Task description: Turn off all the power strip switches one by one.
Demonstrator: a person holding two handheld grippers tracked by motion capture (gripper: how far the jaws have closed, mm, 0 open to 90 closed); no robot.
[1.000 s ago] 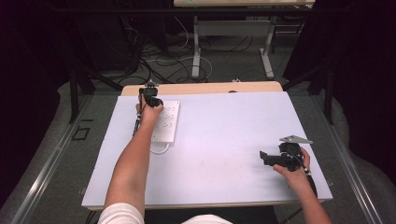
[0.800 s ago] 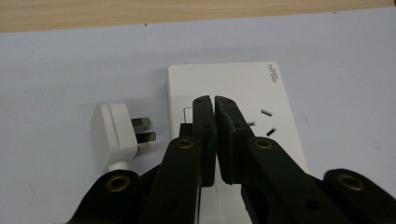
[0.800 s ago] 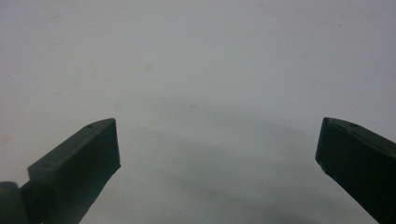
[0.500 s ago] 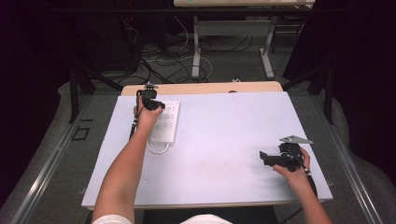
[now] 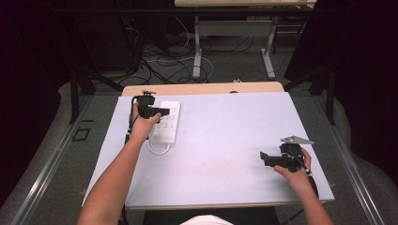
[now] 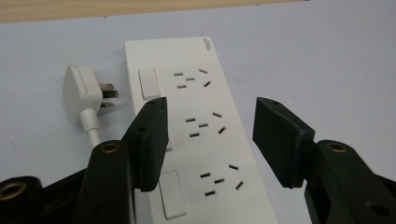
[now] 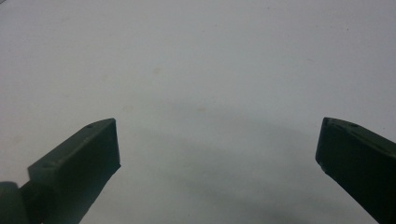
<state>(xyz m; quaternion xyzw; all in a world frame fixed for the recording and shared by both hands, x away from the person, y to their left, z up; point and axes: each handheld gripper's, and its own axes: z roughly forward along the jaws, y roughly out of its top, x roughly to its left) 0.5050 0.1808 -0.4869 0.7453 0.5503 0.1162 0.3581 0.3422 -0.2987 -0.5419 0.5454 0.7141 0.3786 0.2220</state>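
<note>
On the pale table (image 5: pixel 225 140), the white power strip (image 6: pixel 196 130) lies at the far left, long axis near-to-far, directly beneath the left gripper (image 6: pixel 210 135), just spread and empty; the plug (image 6: pixel 81 91) lies beside it. The right gripper (image 7: pixel 217 149), spread, rests well apart.

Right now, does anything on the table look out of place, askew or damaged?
Nothing looks damaged or spilled. The white power strip lies flat on the table, its own plug resting loose beside it, prongs toward the strip, plugged into nothing. The left claw hangs open over the sockets, holding nothing.
</note>
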